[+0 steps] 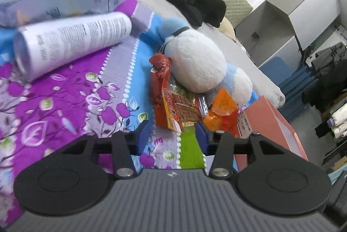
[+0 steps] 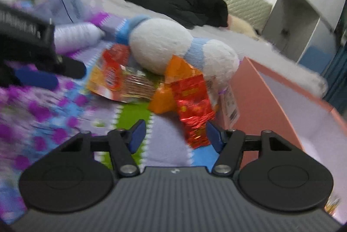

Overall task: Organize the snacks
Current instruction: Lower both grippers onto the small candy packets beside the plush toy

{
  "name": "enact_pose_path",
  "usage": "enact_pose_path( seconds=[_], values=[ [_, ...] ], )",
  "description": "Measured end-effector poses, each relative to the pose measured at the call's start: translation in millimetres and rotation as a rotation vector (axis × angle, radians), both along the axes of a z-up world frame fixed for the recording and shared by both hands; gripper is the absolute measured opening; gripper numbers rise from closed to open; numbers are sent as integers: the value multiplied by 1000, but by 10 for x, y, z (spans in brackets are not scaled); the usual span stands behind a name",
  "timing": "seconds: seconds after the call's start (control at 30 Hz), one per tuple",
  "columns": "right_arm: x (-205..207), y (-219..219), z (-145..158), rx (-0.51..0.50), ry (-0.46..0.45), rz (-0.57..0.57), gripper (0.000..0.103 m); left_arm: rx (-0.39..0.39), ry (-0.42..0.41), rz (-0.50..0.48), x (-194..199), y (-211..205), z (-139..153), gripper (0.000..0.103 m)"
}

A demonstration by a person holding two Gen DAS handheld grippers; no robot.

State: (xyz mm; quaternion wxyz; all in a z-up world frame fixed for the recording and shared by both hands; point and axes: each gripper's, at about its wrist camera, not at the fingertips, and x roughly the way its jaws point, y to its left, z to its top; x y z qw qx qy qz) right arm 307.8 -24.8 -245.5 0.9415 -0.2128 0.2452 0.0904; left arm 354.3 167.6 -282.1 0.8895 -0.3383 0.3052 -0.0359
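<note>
The snack packets [image 1: 173, 106] lay heaped on the bed's floral blanket [image 1: 54, 102], wedged against a plush toy [image 1: 195, 65], just ahead of both pairs of fingers. The left gripper [image 1: 173, 136] stood partly open and empty, lined up with the biscuit packet [image 1: 180, 108]. The right gripper [image 2: 175, 134] was wider apart and also empty, a red packet [image 2: 193, 106] lying just beyond its right-hand finger. The pink box [image 2: 271, 89] sat open right of them, probably their destination.
</note>
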Motion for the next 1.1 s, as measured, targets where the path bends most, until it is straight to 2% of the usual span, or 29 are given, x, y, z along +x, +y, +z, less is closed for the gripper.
enact_pose_path(
  seconds=[0.07,0.2,0.3,0.43,0.47,0.5,0.57,0.77,1.1],
  values=[
    [93,32,-88,-41,-7,-15,61,-25,9,-13,127,9,-79,41],
    [219,53,-182,-79,-8,-32,60,-31,18,-29,288,-12,-161,37],
    [276,75,-216,-118,-19,-44,56,-46,22,-44,381,-37,-220,29],
    [330,114,-267,-169,-24,-55,55,-105,37,-59,481,-51,-356,13],
    [358,119,-286,-171,-19,-60,44,-103,38,-60,489,-60,-361,10],
    [375,115,-292,-172,-16,-66,39,-95,34,-61,489,-73,-357,8],
    [391,114,-297,-188,-32,-86,34,-92,33,-58,478,-92,-342,5],
    [315,105,-208,-176,-48,-69,23,-72,7,-60,320,-147,-193,2],
    [-71,65,22,-112,-34,-2,19,-102,3,17,-370,-143,70,1]
  ],
)
